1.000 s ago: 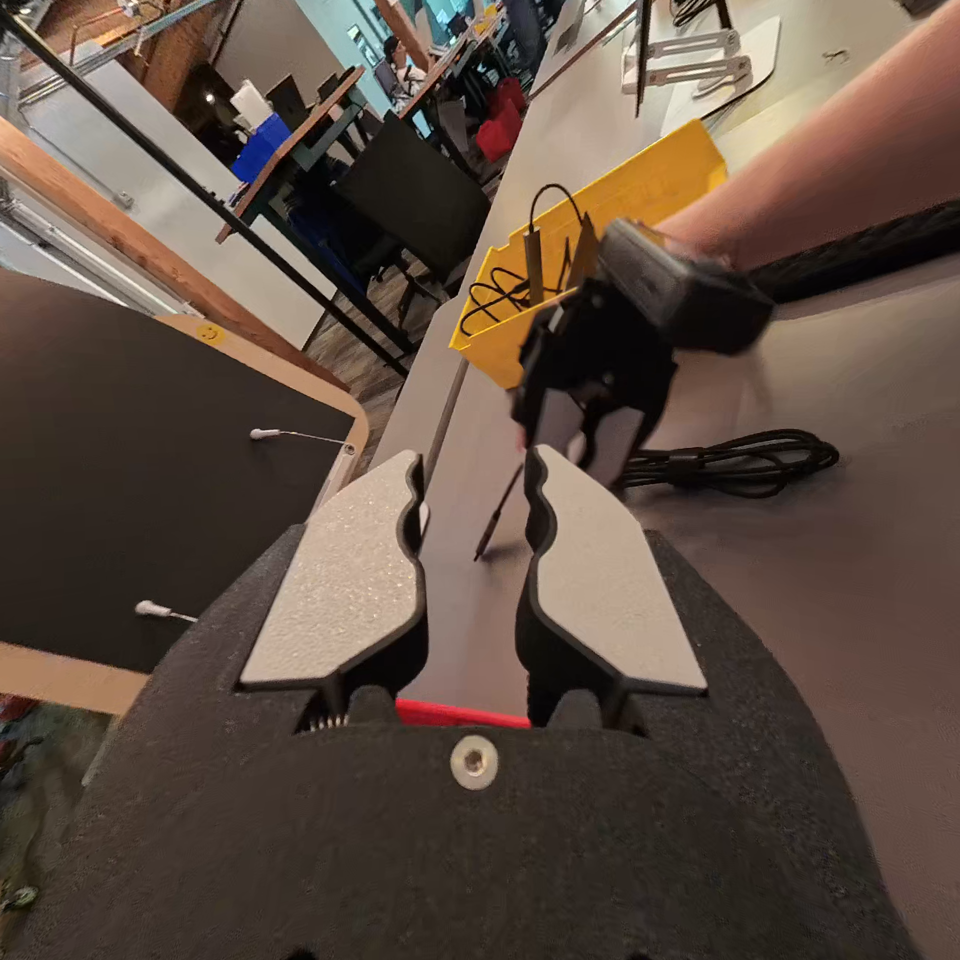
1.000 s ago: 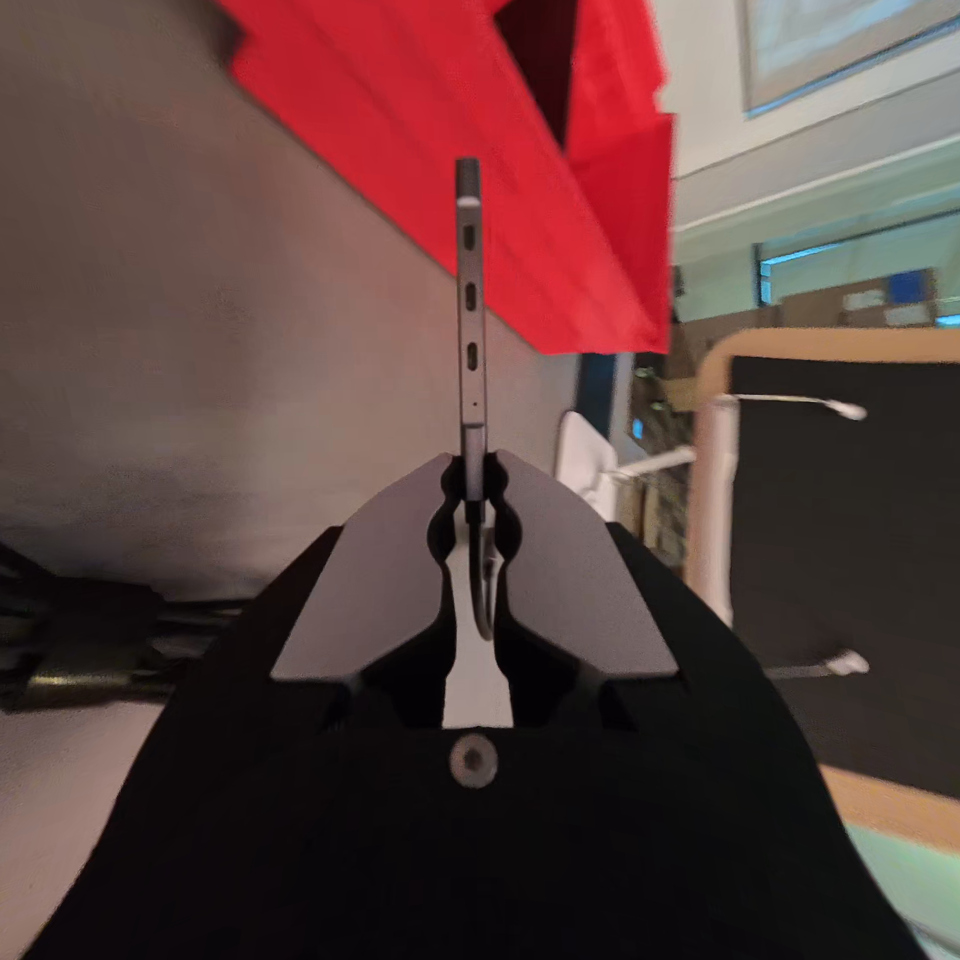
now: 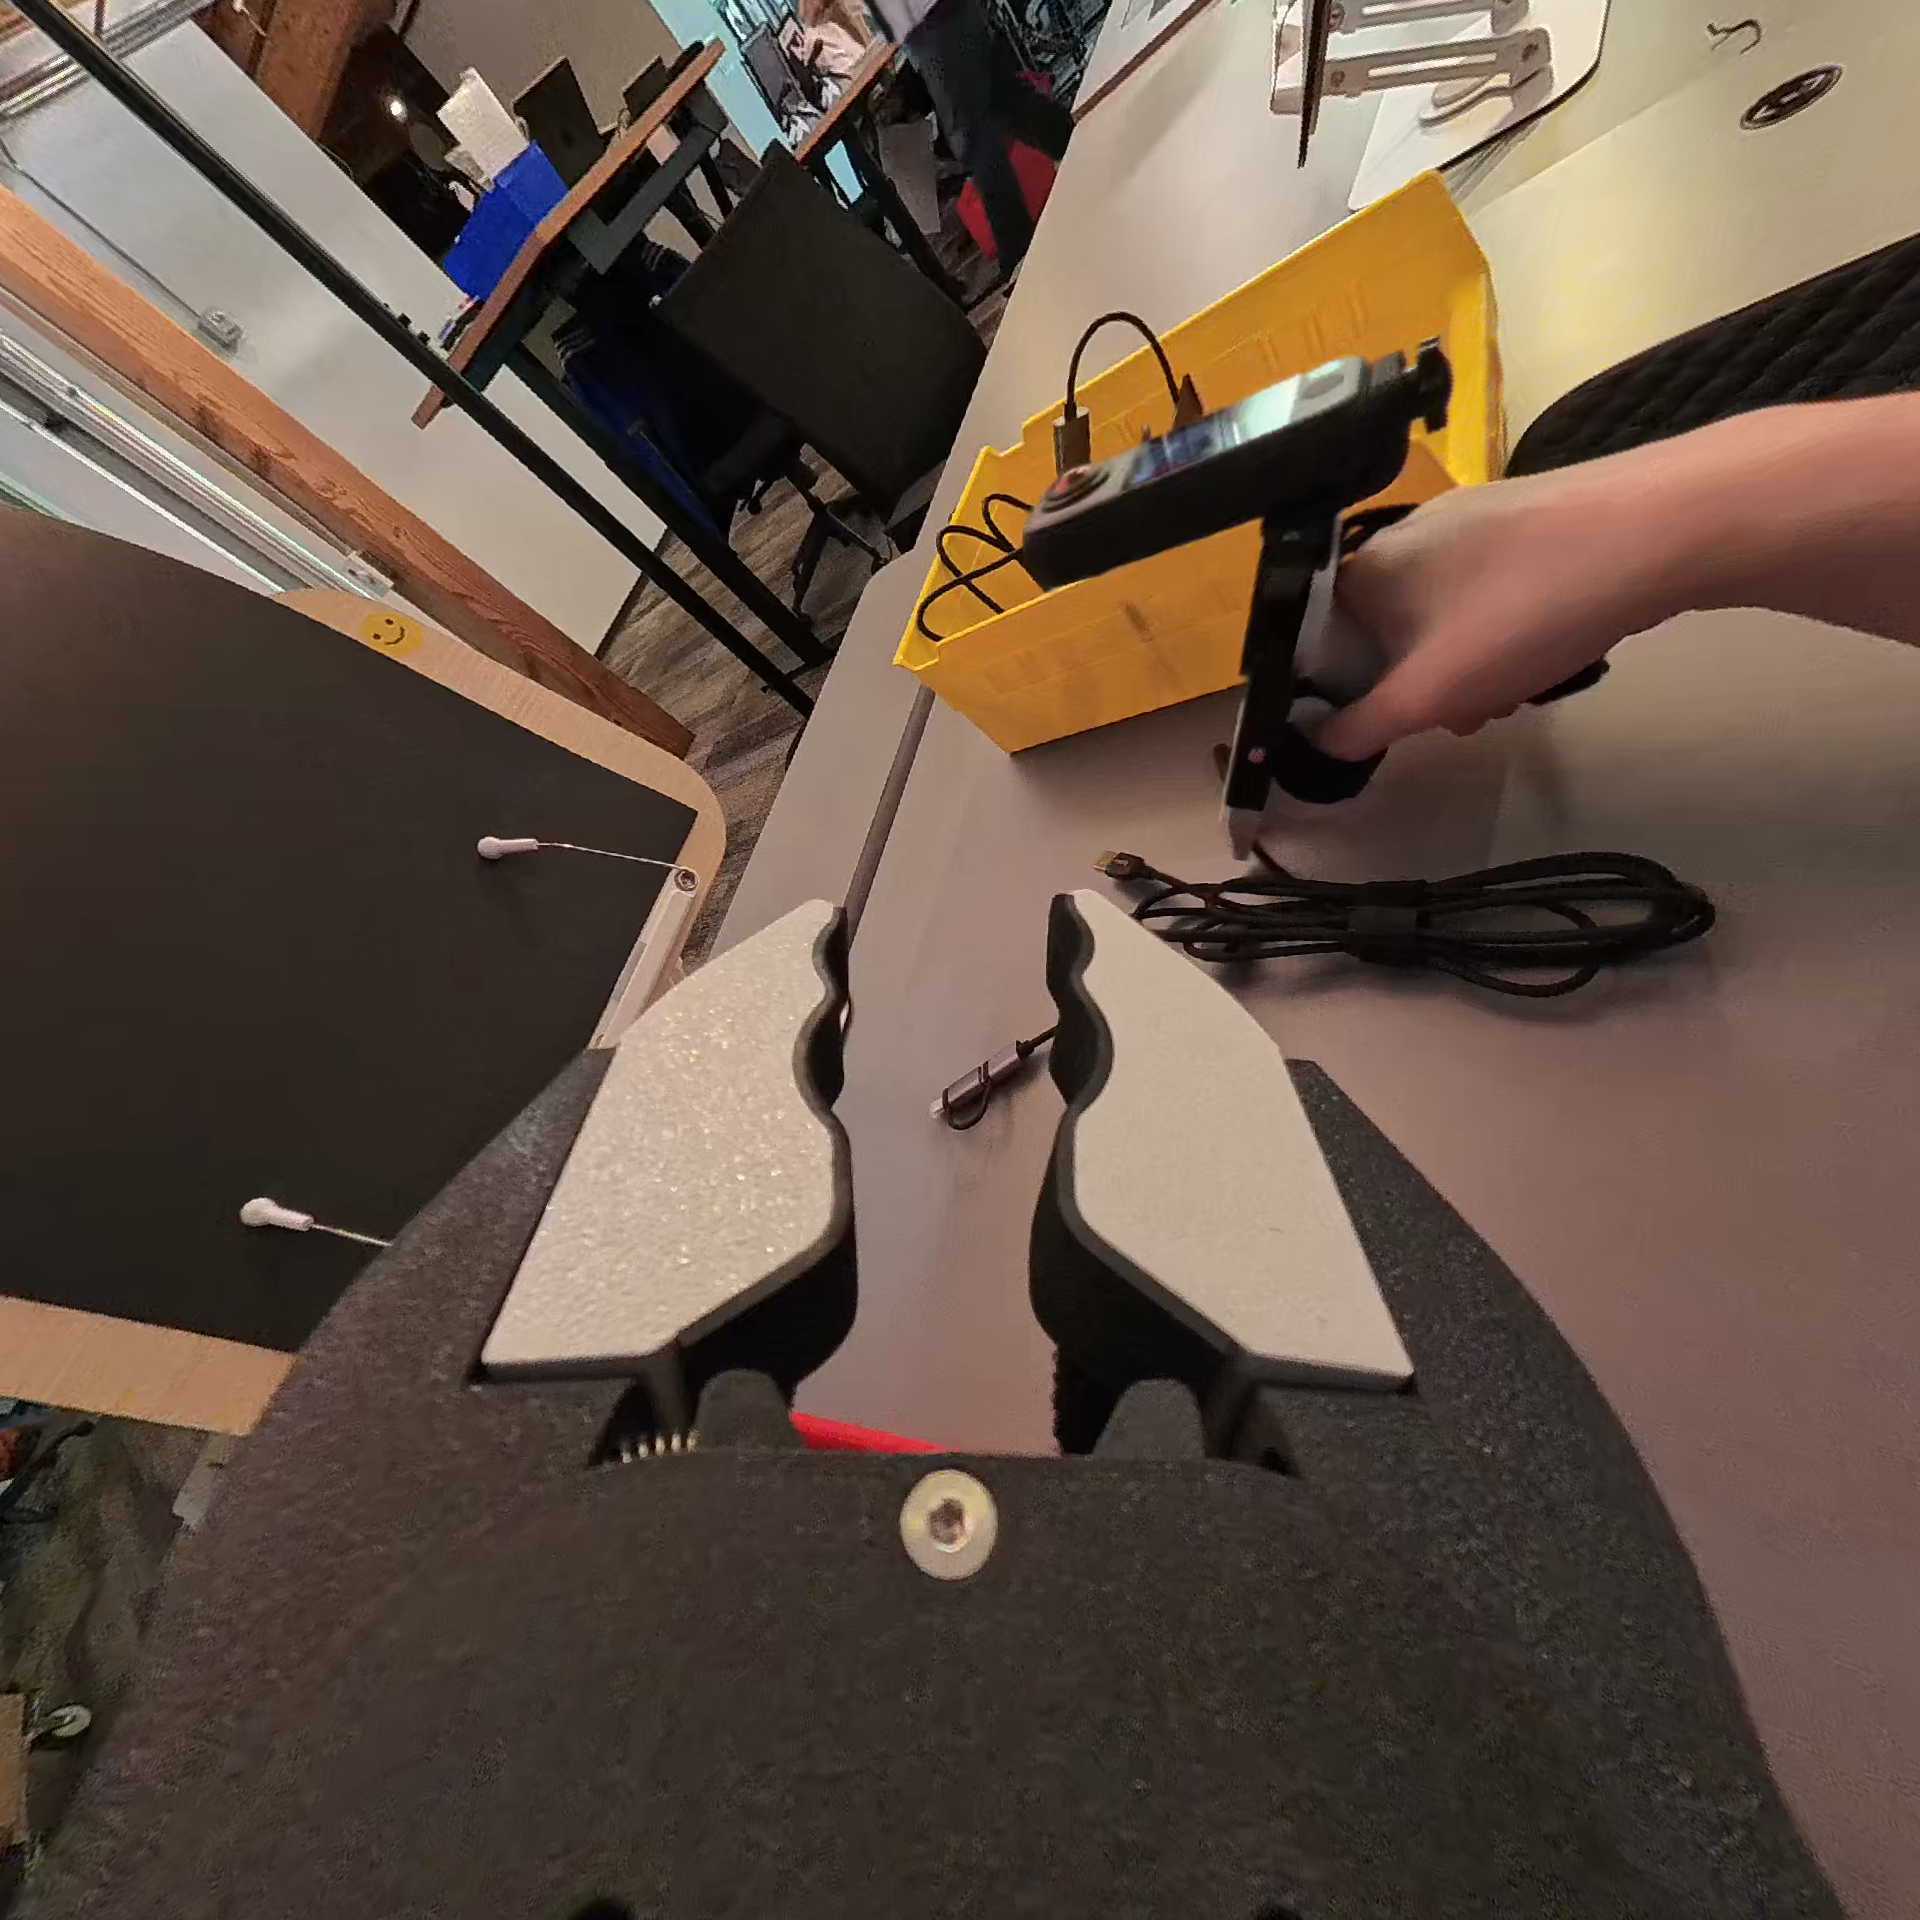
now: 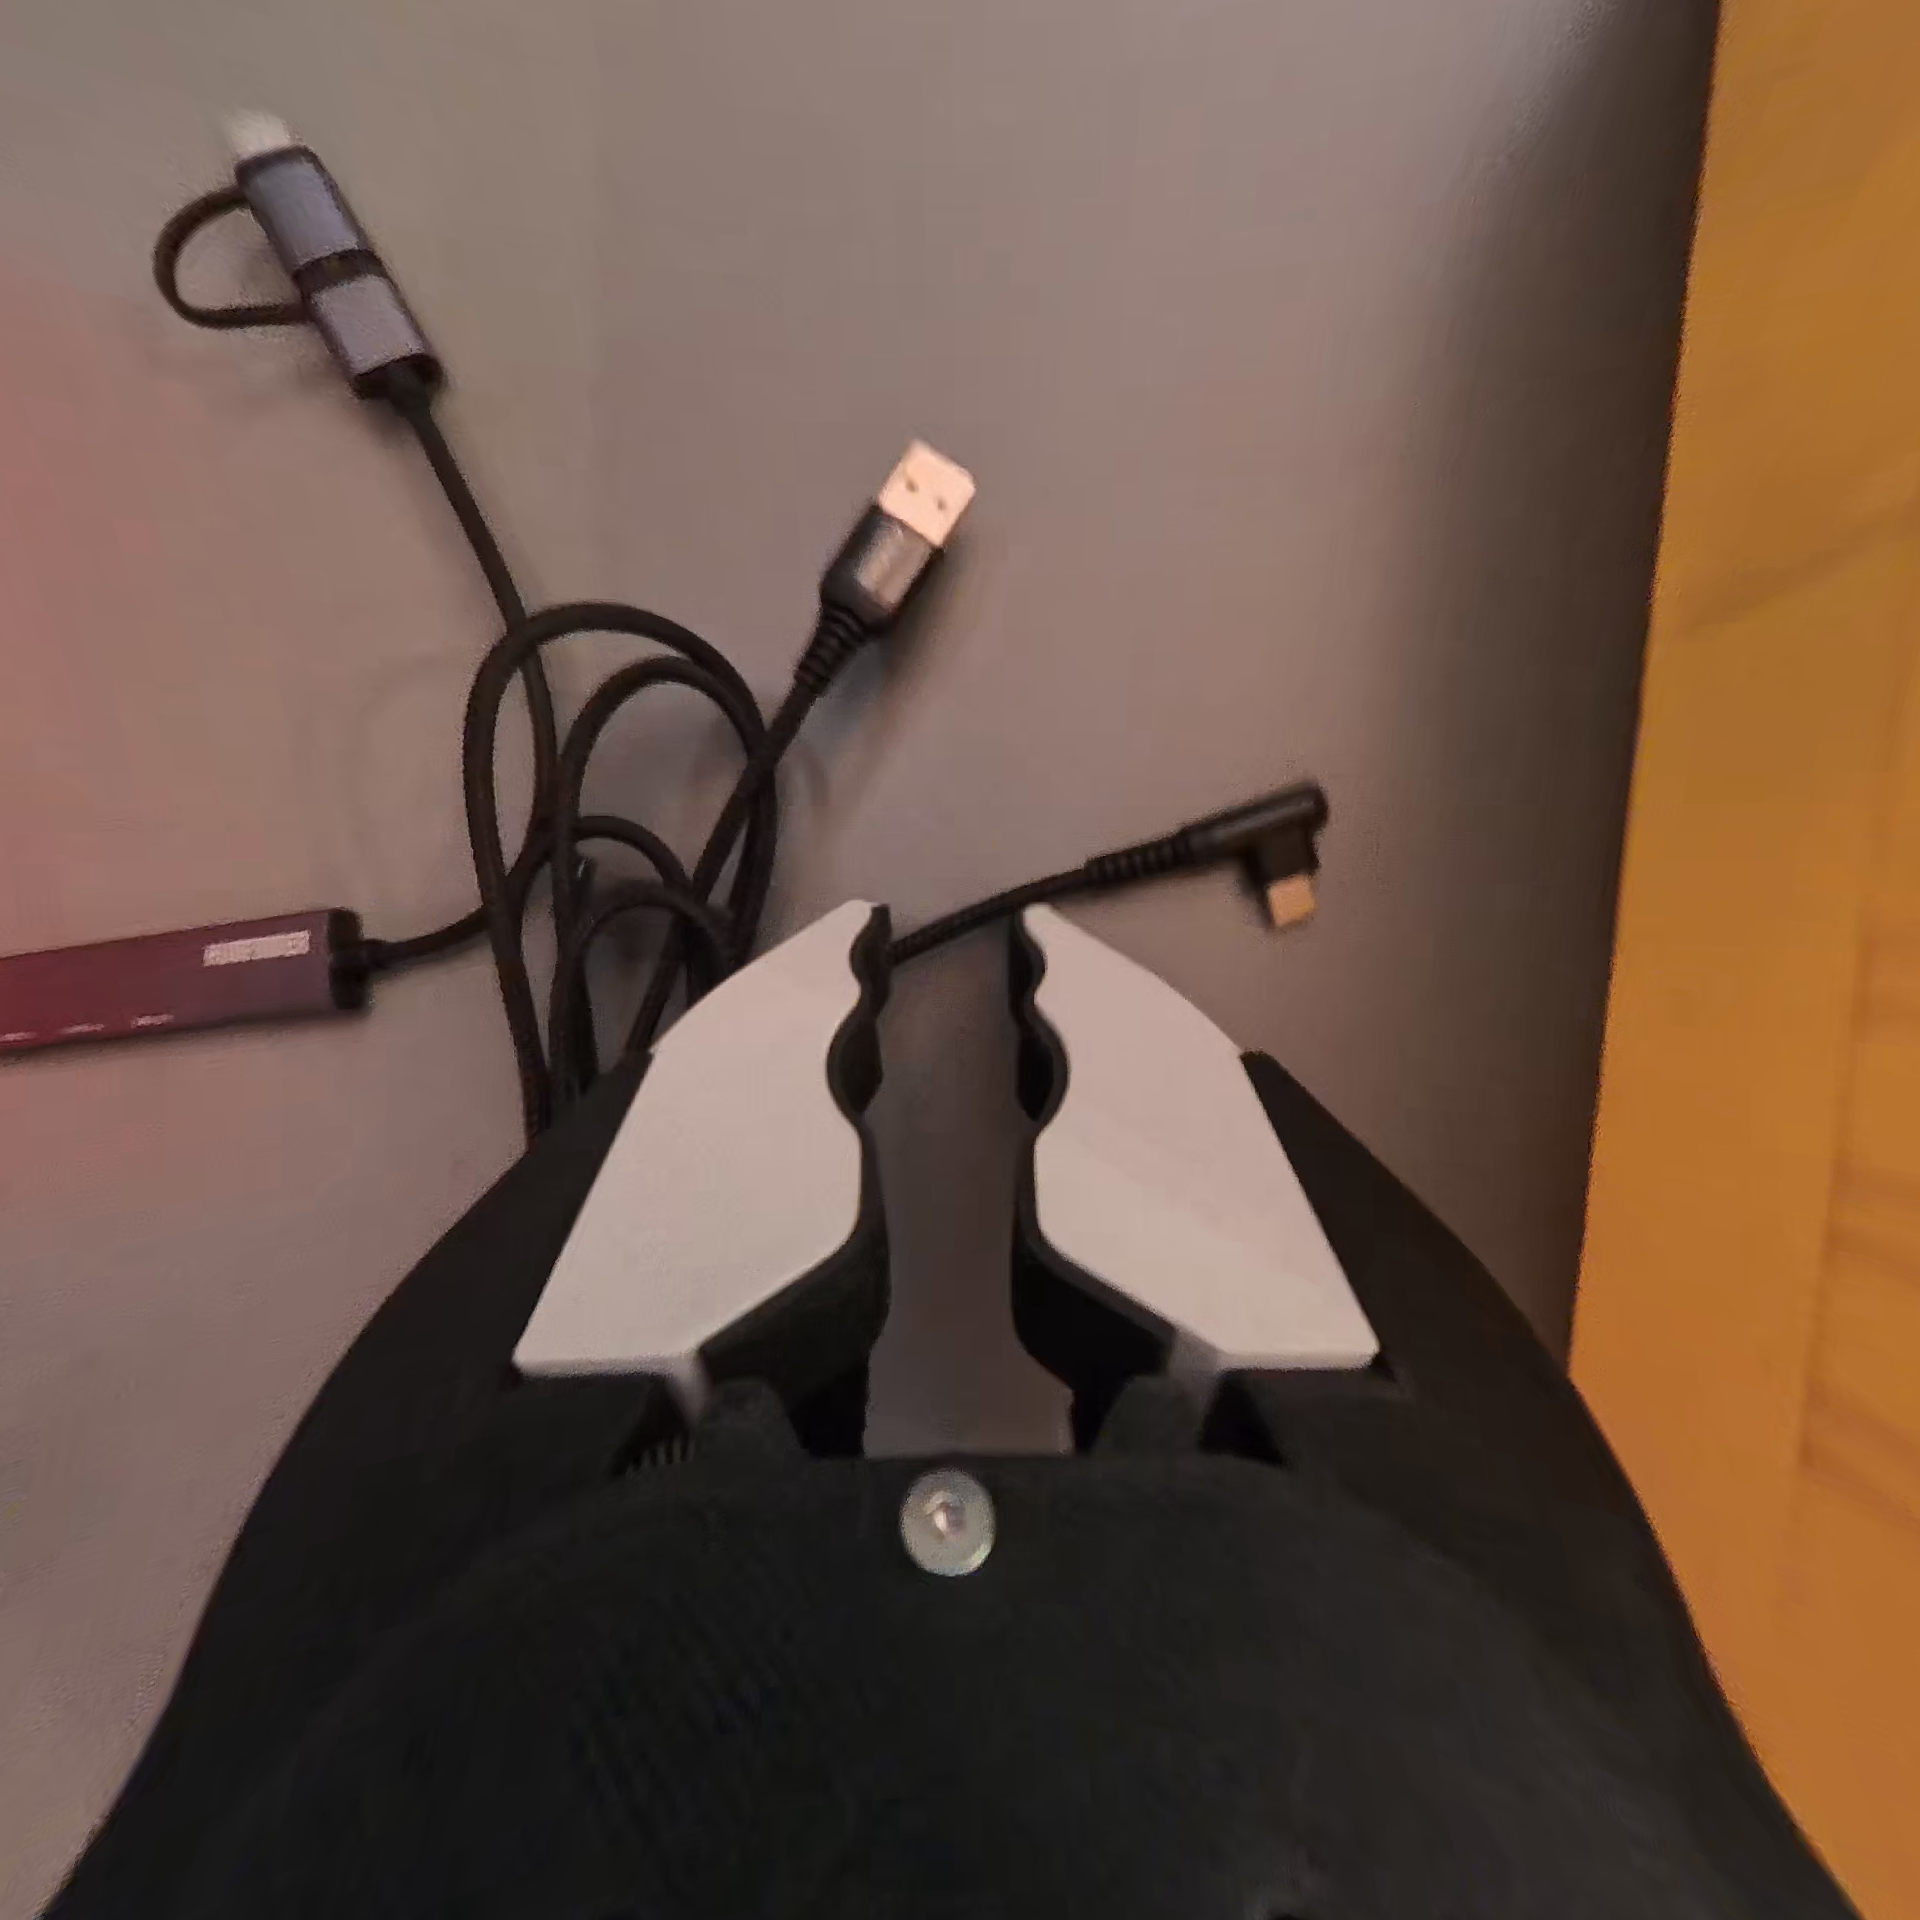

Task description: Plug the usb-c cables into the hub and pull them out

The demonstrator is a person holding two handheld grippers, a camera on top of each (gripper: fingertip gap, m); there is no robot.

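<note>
- Left gripper (image 3: 945, 925): jaws spread wide, nothing between the pads; a small grey plug (image 3: 982, 1086) lies on the counter (image 3: 1558, 1195) below the gap.
- Right gripper (image 4: 948, 925): jaws partly spread, holding nothing; a black cable (image 4: 977, 920) crosses beyond the fingertips.
- Hub (image 4: 166, 982): flat on the counter left of the right gripper, long axis left-right, cable end toward the gripper.
- Angled plug (image 4: 1283, 857): tip points toward the camera.

A slim hub (image 4: 156, 987) lies flat on the table beside loose black braided cables (image 4: 623, 790), all unplugged.
</note>
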